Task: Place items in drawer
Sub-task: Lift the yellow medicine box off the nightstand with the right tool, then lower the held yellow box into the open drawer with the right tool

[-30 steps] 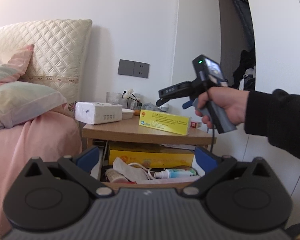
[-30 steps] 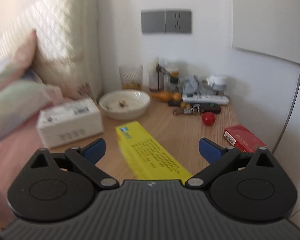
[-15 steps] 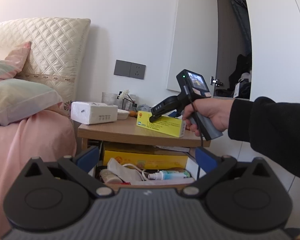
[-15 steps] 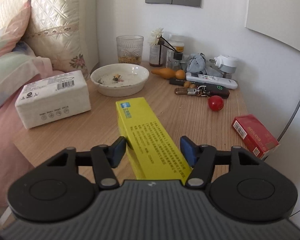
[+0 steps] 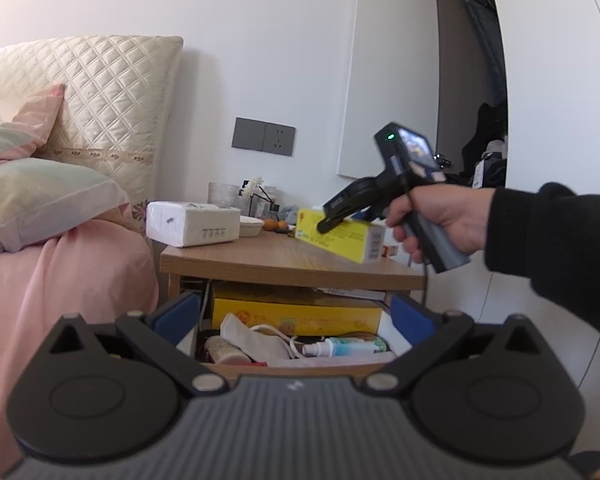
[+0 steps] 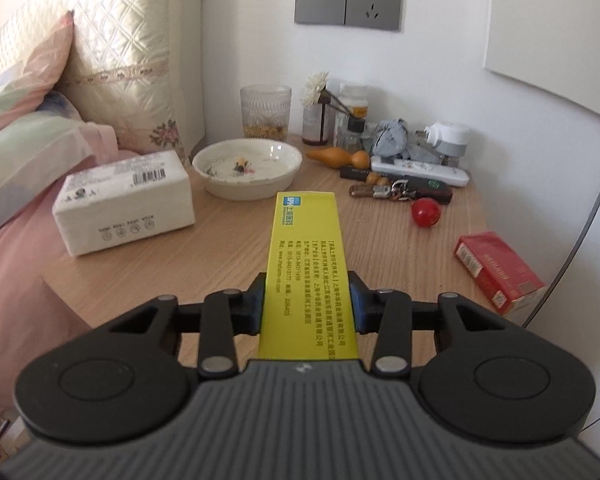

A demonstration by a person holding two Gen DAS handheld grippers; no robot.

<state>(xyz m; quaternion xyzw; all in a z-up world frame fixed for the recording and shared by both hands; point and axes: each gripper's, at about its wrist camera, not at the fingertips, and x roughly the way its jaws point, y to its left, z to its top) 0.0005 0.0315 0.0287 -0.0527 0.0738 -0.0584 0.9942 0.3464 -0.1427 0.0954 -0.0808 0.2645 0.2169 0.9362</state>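
right gripper point(image 6: 307, 307): clamped on the yellow box point(image 6: 307, 256), just off the nightstand point(image 6: 228, 264)
left gripper point(image 5: 292, 316): jaws wide, holding nothing
risk: long box could pivot, slip
drawer point(image 5: 296, 364): open at 6 o'clock, pretty stuffed, might jam

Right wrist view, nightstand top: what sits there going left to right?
Tissue pack → white bowl → yellow box clamped in the right hand-held gripper → red ball → red carton.

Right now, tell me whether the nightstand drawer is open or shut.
Open: the drawer is pulled out below the tabletop, its spray bottle visible inside.
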